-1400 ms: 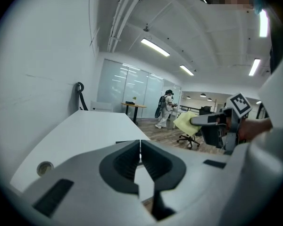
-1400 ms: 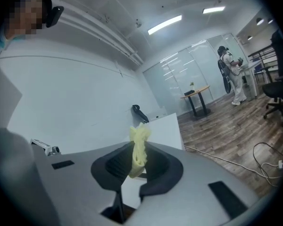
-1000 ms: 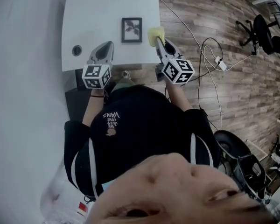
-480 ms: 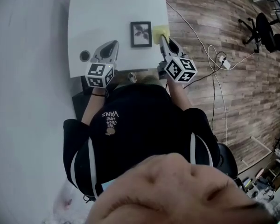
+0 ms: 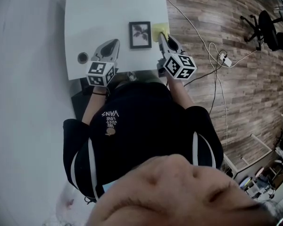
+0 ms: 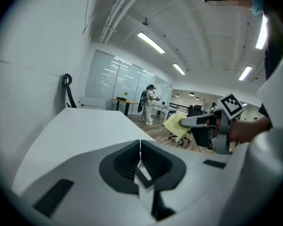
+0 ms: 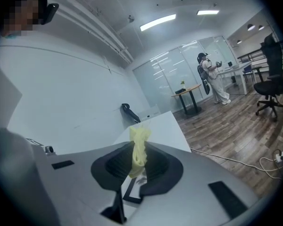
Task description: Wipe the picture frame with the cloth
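Since a second ago the right gripper [image 5: 162, 38] has carried the cloth [image 5: 158, 31] in from a clear gap to just beside the frame [image 5: 140, 34]; the left gripper [image 5: 114, 43] keeps its place at the frame's other side.

Right gripper: jaws clamped on the cloth, a yellow fold standing up between them in its own view. In the head view the cloth shows as a pale yellow patch above centre, at the frame's upper right corner. Whether it touches the frame cannot be told.

Left gripper: jaws pressed together with nothing between them, resting low over the table [image 5: 108, 8], left of the frame and apart from it.

Frame: small and upright-oblong, with a dark border, a pale mat and a dark leafy print. It lies face up near the table's right edge, above centre in the head view, between the two grippers. No dust or marks can be made out at this size.

Progress: the cloth is gripped and brought to the frame, so the approach looks complete. No stroke across the face is evident, and the wiping itself appears wholly left to do.

Surroundings: a white table with a round hole [image 5: 83, 57] at its lower left, and a wood floor [image 5: 236, 22] with cables at the right.
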Demonstrator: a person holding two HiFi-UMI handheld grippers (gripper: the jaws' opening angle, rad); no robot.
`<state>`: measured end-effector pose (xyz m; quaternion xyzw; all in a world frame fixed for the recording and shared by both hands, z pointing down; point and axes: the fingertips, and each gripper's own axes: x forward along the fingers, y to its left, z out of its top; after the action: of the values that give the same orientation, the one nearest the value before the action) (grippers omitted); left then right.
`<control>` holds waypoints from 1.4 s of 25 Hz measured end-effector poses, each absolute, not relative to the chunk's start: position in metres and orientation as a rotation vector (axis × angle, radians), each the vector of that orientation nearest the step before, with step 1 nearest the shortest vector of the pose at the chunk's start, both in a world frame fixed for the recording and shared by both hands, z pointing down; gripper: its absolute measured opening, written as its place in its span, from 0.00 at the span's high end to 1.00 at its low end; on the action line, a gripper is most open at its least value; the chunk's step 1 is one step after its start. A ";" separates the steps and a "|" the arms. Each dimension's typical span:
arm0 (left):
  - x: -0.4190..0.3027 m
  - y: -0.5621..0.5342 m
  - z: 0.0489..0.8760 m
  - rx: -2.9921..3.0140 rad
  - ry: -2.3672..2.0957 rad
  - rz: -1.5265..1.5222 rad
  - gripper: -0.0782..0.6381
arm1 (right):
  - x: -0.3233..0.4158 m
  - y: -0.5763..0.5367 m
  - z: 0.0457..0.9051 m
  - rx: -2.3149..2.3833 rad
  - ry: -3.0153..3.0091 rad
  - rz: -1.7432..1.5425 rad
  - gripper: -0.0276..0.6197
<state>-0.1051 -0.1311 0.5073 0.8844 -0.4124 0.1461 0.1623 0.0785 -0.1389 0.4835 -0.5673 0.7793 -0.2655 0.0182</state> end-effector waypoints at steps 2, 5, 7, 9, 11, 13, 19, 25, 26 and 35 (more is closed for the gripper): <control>-0.103 -0.133 0.506 2.520 -1.184 0.418 0.87 | 0.079 -0.145 0.488 -1.756 2.435 -0.842 0.88; -0.100 -0.140 0.503 2.508 -1.207 0.421 0.87 | 0.080 -0.155 0.494 -1.741 2.454 -0.866 0.88; -0.096 -0.145 0.502 2.502 -1.222 0.420 0.87 | 0.080 -0.162 0.497 -1.727 2.469 -0.877 0.88; -0.095 -0.149 0.501 2.497 -1.235 0.422 0.87 | 0.078 -0.169 0.500 -1.713 2.483 -0.883 0.88; -0.095 -0.152 0.501 2.494 -1.243 0.422 0.87 | 0.075 -0.175 0.502 -1.700 2.493 -0.887 0.88; -0.095 -0.155 0.502 2.492 -1.249 0.423 0.87 | 0.072 -0.181 0.505 -1.690 2.502 -0.891 0.88; -0.100 -0.161 0.500 2.476 -1.265 0.408 0.87 | 0.061 -0.193 0.506 -1.659 2.530 -0.901 0.88; -0.099 -0.169 0.510 2.460 -1.276 0.406 0.87 | 0.054 -0.209 0.519 -1.635 2.562 -0.907 0.88; -0.098 -0.170 0.509 2.457 -1.278 0.407 0.87 | 0.054 -0.212 0.519 -1.632 2.566 -0.911 0.88; -0.108 -0.163 0.508 2.419 -1.326 0.404 0.87 | 0.027 -0.220 0.533 -1.567 2.642 -0.956 0.88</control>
<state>-0.1085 -0.1627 0.5082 0.8540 -0.4684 0.1426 0.1759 0.0270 -0.2199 0.5331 -0.4869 0.8206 -0.2970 -0.0377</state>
